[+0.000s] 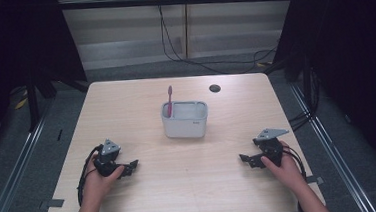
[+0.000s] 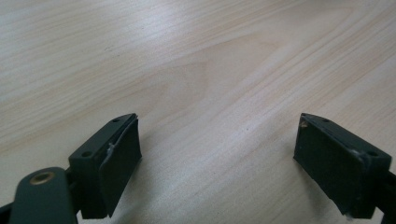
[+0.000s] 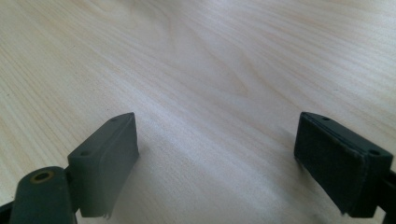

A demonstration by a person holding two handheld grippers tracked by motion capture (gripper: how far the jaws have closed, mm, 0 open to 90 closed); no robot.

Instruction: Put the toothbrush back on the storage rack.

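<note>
Hands rest at the near edge of the pale wood-grain table point(image 1: 191, 186), each holding a black two-jaw gripper low over the surface. The left gripper point(image 1: 132, 166) has its jaws spread wide with nothing between them, bare wood showing in the gap in the left gripper view; the right gripper point(image 1: 244, 158) is likewise spread and empty, pointing inward toward the other.

Farther off, near the middle of the table and well apart from both, stands a white rounded-rectangular plastic holder point(image 1: 185, 119). A pink toothbrush point(image 1: 169, 101) stands upright in its far-left corner, the upper part rising above the rim. Beyond it, a small dark round grommet point(image 1: 215, 88) sits in the tabletop.

The work in hand looks like a reach for the toothbrush. Done well, the left gripper, being nearer that corner, would come in above the rim with jaws kept wide, close on the exposed handle, and lift straight up, so the holder does not tip or slide; the right could steady the holder's wall.
</note>
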